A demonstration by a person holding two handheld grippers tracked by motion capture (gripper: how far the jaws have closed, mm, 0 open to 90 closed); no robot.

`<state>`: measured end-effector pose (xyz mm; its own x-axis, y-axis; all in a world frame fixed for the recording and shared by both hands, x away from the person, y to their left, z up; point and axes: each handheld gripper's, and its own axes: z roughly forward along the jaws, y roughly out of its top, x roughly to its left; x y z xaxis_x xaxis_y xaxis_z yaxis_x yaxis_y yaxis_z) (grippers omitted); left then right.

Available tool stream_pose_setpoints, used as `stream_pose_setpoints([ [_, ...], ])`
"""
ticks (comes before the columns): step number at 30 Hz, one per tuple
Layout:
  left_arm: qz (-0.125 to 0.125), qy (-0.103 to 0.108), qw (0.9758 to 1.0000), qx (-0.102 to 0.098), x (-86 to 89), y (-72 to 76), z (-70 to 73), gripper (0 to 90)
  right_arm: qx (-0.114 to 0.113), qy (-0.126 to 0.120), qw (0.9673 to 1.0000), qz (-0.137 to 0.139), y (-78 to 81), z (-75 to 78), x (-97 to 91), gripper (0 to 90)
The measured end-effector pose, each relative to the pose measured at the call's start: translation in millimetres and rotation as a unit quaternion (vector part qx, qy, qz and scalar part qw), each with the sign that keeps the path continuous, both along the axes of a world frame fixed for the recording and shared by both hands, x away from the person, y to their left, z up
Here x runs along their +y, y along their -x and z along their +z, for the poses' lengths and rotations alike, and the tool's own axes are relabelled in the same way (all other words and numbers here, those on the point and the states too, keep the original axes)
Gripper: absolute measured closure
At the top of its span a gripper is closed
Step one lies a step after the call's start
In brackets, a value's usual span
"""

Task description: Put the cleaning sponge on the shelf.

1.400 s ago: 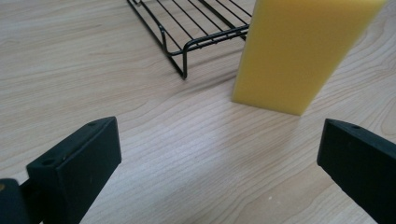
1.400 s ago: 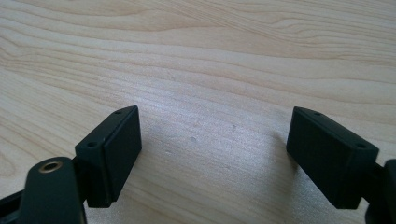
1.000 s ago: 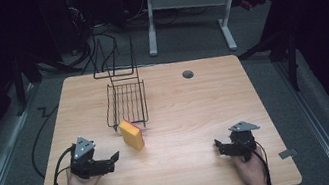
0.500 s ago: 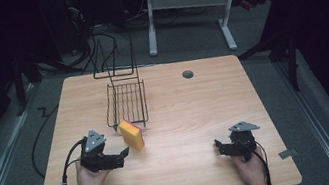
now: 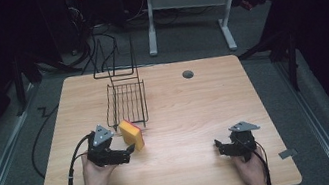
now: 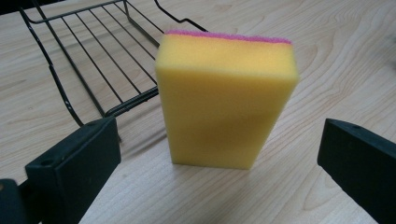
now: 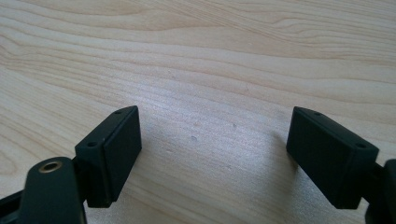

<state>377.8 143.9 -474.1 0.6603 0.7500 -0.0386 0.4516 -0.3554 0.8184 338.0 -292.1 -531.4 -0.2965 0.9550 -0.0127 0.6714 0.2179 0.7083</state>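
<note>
A yellow sponge [image 5: 131, 134] with a pink scouring layer stands on its edge on the wooden table [image 5: 194, 102], just in front of a black wire rack [image 5: 126, 101]. My left gripper [image 5: 129, 152] is open and sits close in front of the sponge, its jaws spread wider than it. In the left gripper view the sponge [image 6: 224, 98] stands between and just beyond the two jaws of the left gripper [image 6: 219, 163], untouched. My right gripper [image 5: 218, 146] rests open near the front right of the table; in the right gripper view the right gripper [image 7: 212, 144] has bare wood between its jaws.
The wire rack [image 6: 88, 60] has a raised back frame toward the table's far edge. A round cable hole [image 5: 188, 74] lies at the back centre. Cables trail from both grippers off the front edge. Desk legs and dark floor lie beyond the table.
My left gripper has moved forward and to the right, from the front left up to the sponge. The right gripper has stayed where it was.
</note>
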Motion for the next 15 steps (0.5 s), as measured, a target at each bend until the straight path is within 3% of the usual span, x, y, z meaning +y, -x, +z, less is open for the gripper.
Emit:
stream_pose_setpoints([
  [15, -0.012, -0.006, 0.9999, 0.002, -14.6, -12.2, -0.9, 0.1, 0.0, 0.0, 1.0, 0.0, 0.0, 0.0, 0.0, 18.1],
])
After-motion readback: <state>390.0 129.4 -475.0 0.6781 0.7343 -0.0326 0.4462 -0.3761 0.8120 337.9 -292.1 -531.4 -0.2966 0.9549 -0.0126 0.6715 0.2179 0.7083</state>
